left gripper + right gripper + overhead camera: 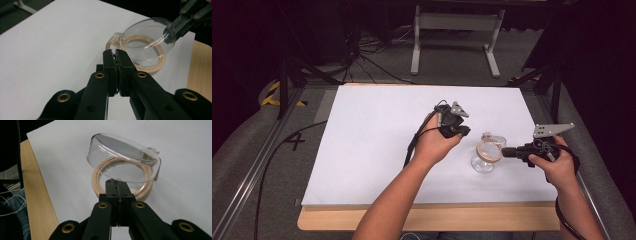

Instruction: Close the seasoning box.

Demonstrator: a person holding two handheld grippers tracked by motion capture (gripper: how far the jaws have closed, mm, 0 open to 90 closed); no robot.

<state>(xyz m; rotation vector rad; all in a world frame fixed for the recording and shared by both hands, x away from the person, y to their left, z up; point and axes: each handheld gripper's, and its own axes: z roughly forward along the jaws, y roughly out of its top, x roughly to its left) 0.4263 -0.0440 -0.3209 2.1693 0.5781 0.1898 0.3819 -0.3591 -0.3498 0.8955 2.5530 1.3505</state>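
On the white bench (372, 150), the left gripper (460, 131) sits near the middle, held in the person's left hand (434, 145). In the left gripper view its fingers (110, 67) are pressed together with nothing visible between them except a thin dark seam; they touch nothing and hang just short of the clear lid (147, 41).

To the right lies that clear domed lid (484, 161), with a tan ring (489, 150) of tape-like material against it. The right gripper (507, 152), held in the right hand (557, 167), reaches in from the right edge of the bench. In the right gripper view its fingers (111, 188) are closed tight on the near rim of the clear lid (122, 157), which is raised and tilted above the tan ring (96, 182); whether the ring is also pinched cannot be told.

The high view shows both hands, the cables and the wooden edge (427, 217) of the bench. The left gripper view shows the right gripper's fingers (175, 28) meeting the lid's far rim. The right gripper view shows the ring's ribbed inner face.
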